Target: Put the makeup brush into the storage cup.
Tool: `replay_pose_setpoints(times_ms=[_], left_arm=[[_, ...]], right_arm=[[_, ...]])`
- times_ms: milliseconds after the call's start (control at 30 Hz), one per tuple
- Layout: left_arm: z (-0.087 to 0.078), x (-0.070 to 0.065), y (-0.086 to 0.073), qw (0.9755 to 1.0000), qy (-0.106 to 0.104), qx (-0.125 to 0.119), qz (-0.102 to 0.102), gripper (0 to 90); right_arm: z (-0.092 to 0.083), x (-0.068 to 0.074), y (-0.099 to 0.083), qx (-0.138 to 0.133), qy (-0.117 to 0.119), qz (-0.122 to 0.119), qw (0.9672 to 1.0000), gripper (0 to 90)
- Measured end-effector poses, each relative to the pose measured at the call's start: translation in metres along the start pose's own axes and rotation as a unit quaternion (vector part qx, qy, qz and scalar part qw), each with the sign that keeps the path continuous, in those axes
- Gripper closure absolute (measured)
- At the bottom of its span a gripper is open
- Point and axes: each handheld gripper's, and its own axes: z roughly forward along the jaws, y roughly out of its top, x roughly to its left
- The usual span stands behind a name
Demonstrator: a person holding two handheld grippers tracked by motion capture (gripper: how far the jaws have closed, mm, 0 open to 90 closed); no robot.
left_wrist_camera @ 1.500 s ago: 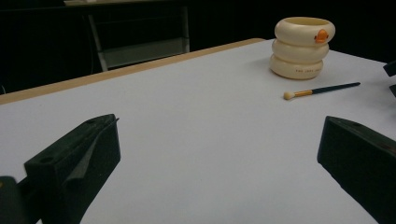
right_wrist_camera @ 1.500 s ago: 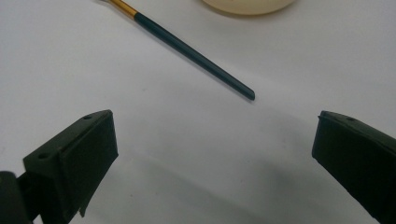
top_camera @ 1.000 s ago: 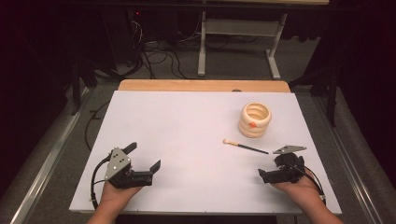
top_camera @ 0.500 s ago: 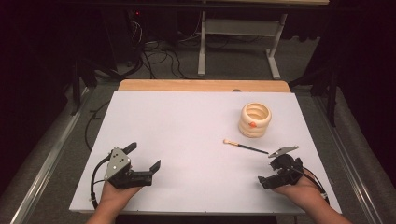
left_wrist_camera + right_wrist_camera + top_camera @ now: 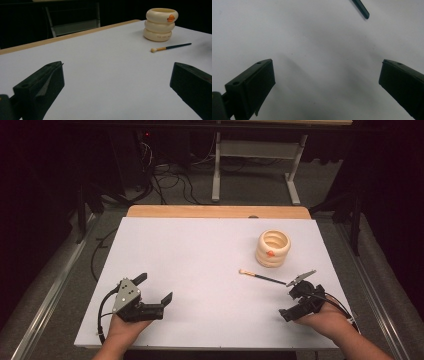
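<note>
A thin dark-handled brush (image 5: 262,277) with a pale tip lies flat on the white table (image 5: 210,250), right of centre. Just behind it stands a cream ringed cup (image 5: 273,248) with an orange mark. My right gripper (image 5: 287,304) is tipped down toward the tabletop just short of the brush's handle end (image 5: 361,7); its jaws are wide open around bare table (image 5: 327,65). Near the front left my left gripper (image 5: 154,289) rests level, open and holding nothing. Its own view (image 5: 116,72) looks across the table to the cup (image 5: 162,23) and the brush (image 5: 170,47).
A wooden strip (image 5: 217,211) borders the table's far edge. Beyond it, on the dark floor, are cables (image 5: 165,175) and a metal frame (image 5: 255,160). Metal rails (image 5: 45,295) run along both sides of the table.
My right gripper has shifted slightly left and tipped its jaws down toward the table near the brush handle. The left gripper, brush and cup have not moved.
</note>
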Motion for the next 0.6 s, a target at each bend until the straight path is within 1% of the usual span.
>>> replay_pose_setpoints(times_ms=[33, 100, 167, 200, 267, 300, 367, 433, 533, 567, 600], left_arm=[[0.000, 0.000, 0.000, 1.0000, 0.000, 0.000, 0.000, 0.2], [0.000, 0.000, 0.000, 1.0000, 0.000, 0.000, 0.000, 0.2], [0.000, 0.000, 0.000, 1.0000, 0.000, 0.000, 0.001, 0.2], [0.000, 0.000, 0.000, 1.0000, -0.001, 0.000, 0.001, 0.2], [0.000, 0.000, 0.000, 1.0000, -0.001, -0.001, 0.001, 0.2], [0.000, 0.000, 0.000, 1.0000, -0.001, -0.001, 0.001, 0.2], [0.000, 0.000, 0.000, 1.0000, -0.001, -0.001, 0.001, 0.2], [0.000, 0.001, 0.000, 1.0000, -0.001, -0.001, 0.001, 0.2], [-0.001, 0.001, 0.000, 1.0000, 0.000, -0.003, -0.003, 0.2], [-0.001, 0.001, 0.000, 1.0000, 0.000, -0.003, -0.004, 0.2], [-0.001, 0.001, 0.000, 1.0000, 0.000, -0.003, -0.004, 0.2]], right_arm=[[0.000, 0.000, 0.001, 0.001, 0.004, 0.000, 1.0000, 1.9], [0.000, -0.001, 0.003, 0.007, 0.004, -0.002, 1.0000, 1.9], [0.000, -0.001, 0.007, 0.015, 0.000, -0.009, 0.9999, 2.0], [0.000, -0.001, 0.007, 0.016, 0.005, -0.008, 0.9998, 2.0], [0.001, -0.001, 0.010, 0.022, 0.001, -0.008, 0.9997, 2.0], [0.001, -0.002, 0.011, 0.024, 0.001, -0.013, 0.9996, 2.0], [0.002, -0.003, 0.014, 0.031, 0.002, -0.014, 0.9994, 2.0], [0.002, -0.004, 0.015, 0.036, -0.001, -0.021, 0.9991, 2.1], [0.002, -0.004, 0.020, 0.045, 0.001, -0.024, 0.9987, 2.3], [0.002, -0.005, 0.022, 0.045, -0.001, -0.033, 0.9984, 2.3], [0.002, -0.004, 0.023, 0.046, -0.001, -0.031, 0.9985, 2.3]])
